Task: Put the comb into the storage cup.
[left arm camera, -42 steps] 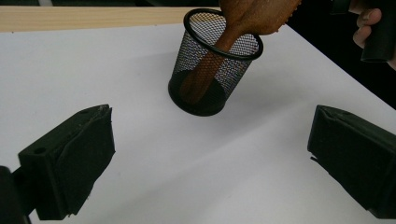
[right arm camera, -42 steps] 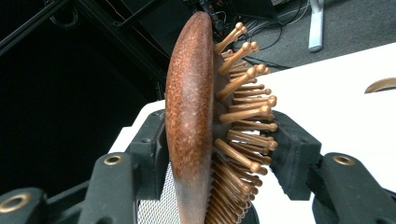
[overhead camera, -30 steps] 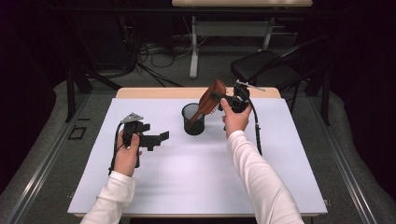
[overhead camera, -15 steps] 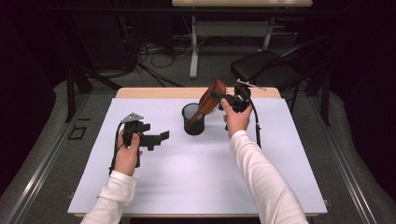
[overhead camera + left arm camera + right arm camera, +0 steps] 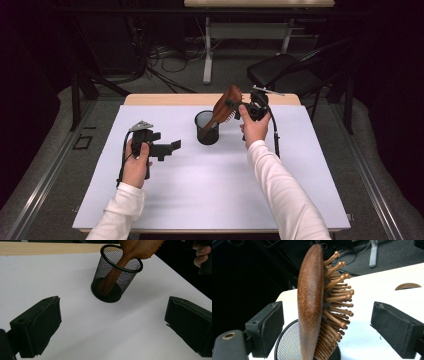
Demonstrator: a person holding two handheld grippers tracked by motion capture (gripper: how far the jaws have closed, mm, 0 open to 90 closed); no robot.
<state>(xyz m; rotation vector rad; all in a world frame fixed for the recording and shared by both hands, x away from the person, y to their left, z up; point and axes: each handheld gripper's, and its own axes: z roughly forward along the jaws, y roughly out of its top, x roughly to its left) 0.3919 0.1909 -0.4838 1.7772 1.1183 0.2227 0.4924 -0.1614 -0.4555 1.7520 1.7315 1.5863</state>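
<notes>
Change since the earlier frame: the right gripper (image 5: 235, 107) jaws have just been opening; hairbrush between them, pads now clear of it. Hands, brush and cup unshifted.

High view. Wooden hairbrush (image 5: 223, 108) stands handle-down in the black mesh cup (image 5: 207, 128) at the far middle of the white table (image 5: 210, 190), head leaning right over the rim towards the right gripper. Left gripper (image 5: 172, 146) rests near left of the cup, well apart from it, jaws spread, nothing in them.

Left gripper view. Cup (image 5: 115, 275) upright; brush handle (image 5: 110, 280) reaches its floor.

Right gripper view. Brush head (image 5: 317, 307) stands free between released pads (image 5: 268, 327), a gap on each side.

Progress, as judged: brush deposited and let go; withdrawing the right gripper without knocking the leaning head is what remains.
</notes>
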